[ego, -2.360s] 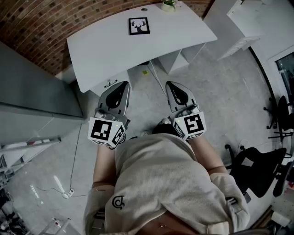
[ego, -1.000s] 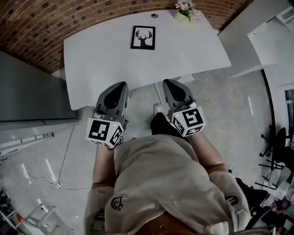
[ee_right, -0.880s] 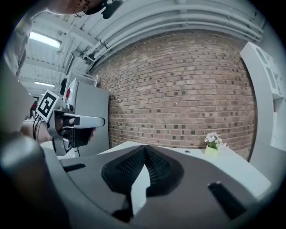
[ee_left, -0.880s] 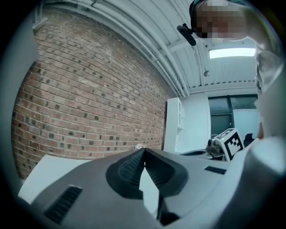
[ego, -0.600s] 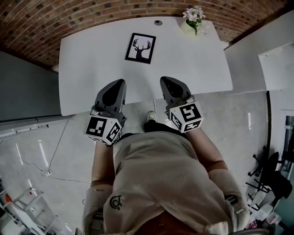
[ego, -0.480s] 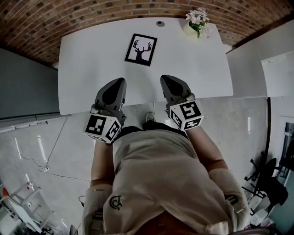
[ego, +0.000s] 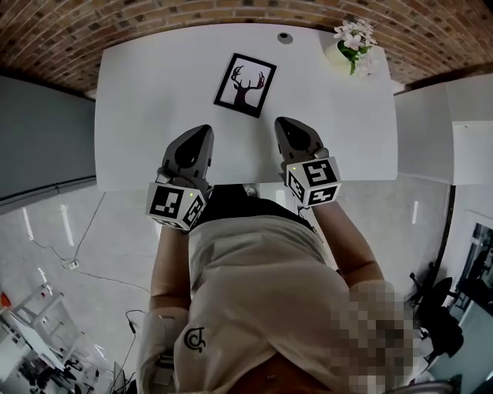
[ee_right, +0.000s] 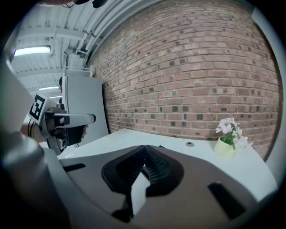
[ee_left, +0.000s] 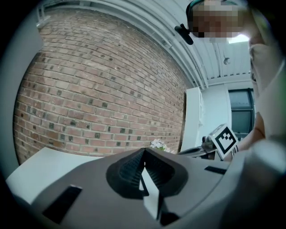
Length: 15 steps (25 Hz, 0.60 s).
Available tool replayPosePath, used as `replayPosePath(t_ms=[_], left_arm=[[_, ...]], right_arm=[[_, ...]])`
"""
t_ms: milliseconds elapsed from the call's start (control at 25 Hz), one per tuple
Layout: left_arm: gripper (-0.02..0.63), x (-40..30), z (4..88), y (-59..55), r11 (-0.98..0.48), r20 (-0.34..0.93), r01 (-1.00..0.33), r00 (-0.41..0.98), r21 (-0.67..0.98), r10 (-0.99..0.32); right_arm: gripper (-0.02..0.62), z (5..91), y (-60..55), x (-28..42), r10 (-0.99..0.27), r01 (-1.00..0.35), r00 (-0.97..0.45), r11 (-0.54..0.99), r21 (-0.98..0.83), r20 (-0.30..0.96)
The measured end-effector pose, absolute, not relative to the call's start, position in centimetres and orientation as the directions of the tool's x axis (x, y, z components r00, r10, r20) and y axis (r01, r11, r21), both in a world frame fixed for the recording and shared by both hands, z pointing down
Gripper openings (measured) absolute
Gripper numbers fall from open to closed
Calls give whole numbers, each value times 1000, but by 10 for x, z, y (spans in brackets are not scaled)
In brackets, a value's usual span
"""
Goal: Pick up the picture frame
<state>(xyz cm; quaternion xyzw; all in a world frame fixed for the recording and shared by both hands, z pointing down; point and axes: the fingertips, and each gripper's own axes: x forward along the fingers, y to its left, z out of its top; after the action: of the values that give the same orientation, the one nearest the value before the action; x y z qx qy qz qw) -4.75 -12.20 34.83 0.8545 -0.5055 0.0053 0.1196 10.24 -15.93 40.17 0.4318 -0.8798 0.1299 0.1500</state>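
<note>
A black picture frame [ego: 246, 85] with a deer-head print lies flat on the white table [ego: 146, 92], a little right of its middle. My left gripper [ego: 202, 131] is shut and empty over the table's near edge, below and left of the frame. My right gripper [ego: 282, 122] is also shut and empty, just below and right of the frame's lower corner. In the left gripper view the jaw tips [ee_left: 145, 150] meet with nothing between them. The right gripper view shows the tips [ee_right: 144, 147] together too, with a sliver of the frame behind them.
A small pot of white flowers [ego: 350, 45] stands at the table's far right corner, also seen as the flower pot [ee_right: 228, 139]. A cable hole [ego: 286, 36] sits near the back edge. A brick wall [ego: 192, 11] runs behind the table. A grey cabinet [ego: 38, 131] stands left.
Both grippers have moved forward from over the floor to over the table's near edge, closing on the frame. Both stayed shut.
</note>
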Motion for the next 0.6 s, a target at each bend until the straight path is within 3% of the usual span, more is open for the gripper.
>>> replayPosePath(t_ms=[320,600], left_arm=[[12,-52,377,-189,-522,167,-823,560,223,-811],[12,-54,410,-225,-577,166,-788,611,213,-774]], right_arm=[[8,461,-219,92,-697,-824,-539,553,-124,473],[22,535,-250,93,-637,-877,-430,462,-130,640]])
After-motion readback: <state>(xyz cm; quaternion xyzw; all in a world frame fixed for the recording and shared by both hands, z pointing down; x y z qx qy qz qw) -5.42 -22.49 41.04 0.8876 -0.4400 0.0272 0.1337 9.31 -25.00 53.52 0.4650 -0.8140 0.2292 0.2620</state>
